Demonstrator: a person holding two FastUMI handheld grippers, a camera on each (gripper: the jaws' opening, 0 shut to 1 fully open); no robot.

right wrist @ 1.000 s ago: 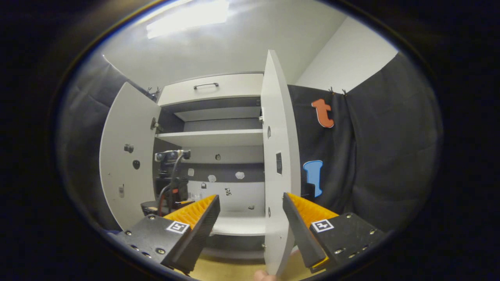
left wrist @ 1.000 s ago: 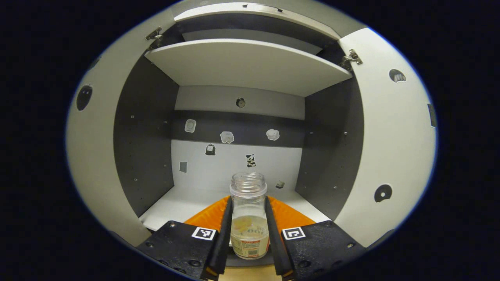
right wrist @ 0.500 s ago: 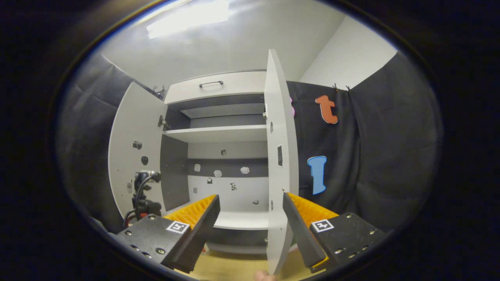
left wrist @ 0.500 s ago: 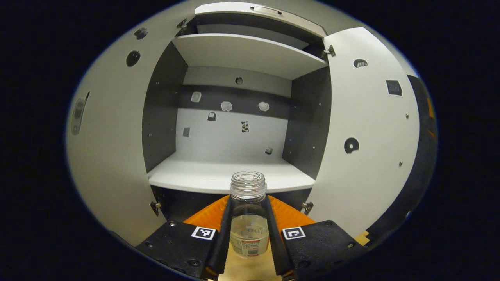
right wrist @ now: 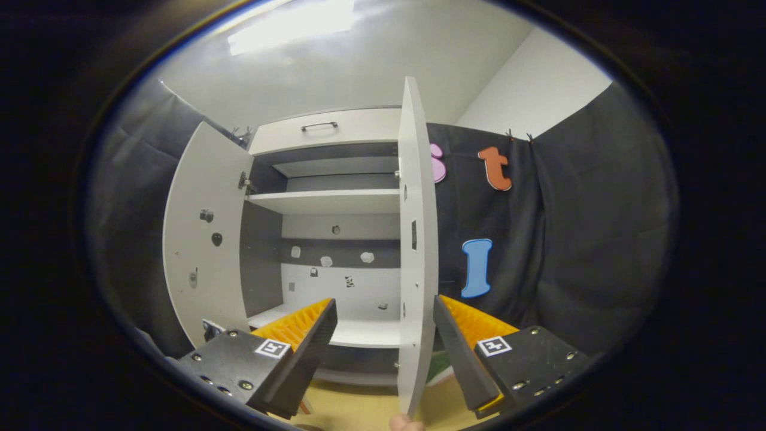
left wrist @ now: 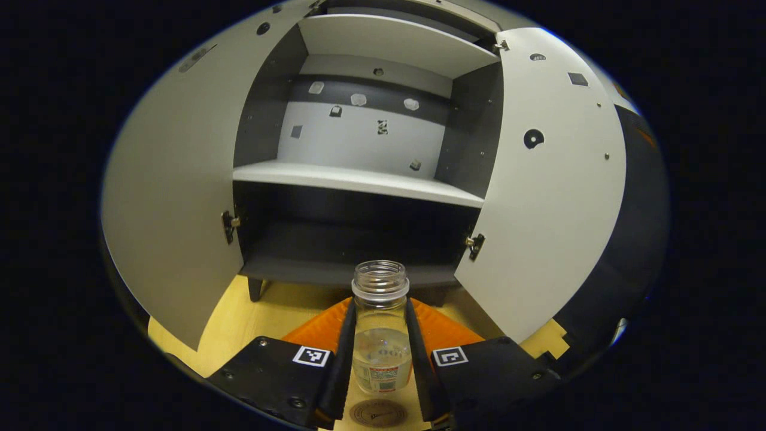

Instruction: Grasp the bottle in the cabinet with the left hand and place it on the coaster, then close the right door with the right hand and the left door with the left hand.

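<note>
A clear, capless plastic bottle (left wrist: 381, 335) with a little liquid in it is pinched upright between both fingers of the left gripper (left wrist: 379, 366), just above a round brown coaster (left wrist: 378, 413) lying on the pale wooden table (left wrist: 263, 311). Beyond the jaws, the white two-door cabinet (left wrist: 359, 179) is seen open. The right gripper (right wrist: 383, 341) is held spread, with the edge of the white right door (right wrist: 413, 251) seen between its jaws.

Pale wooden surface (left wrist: 281, 311) carries the cabinet (left wrist: 335, 272) at twelve o'clock (on short legs), and a round coaster (left wrist: 378, 413) lies at six o'clock.
</note>
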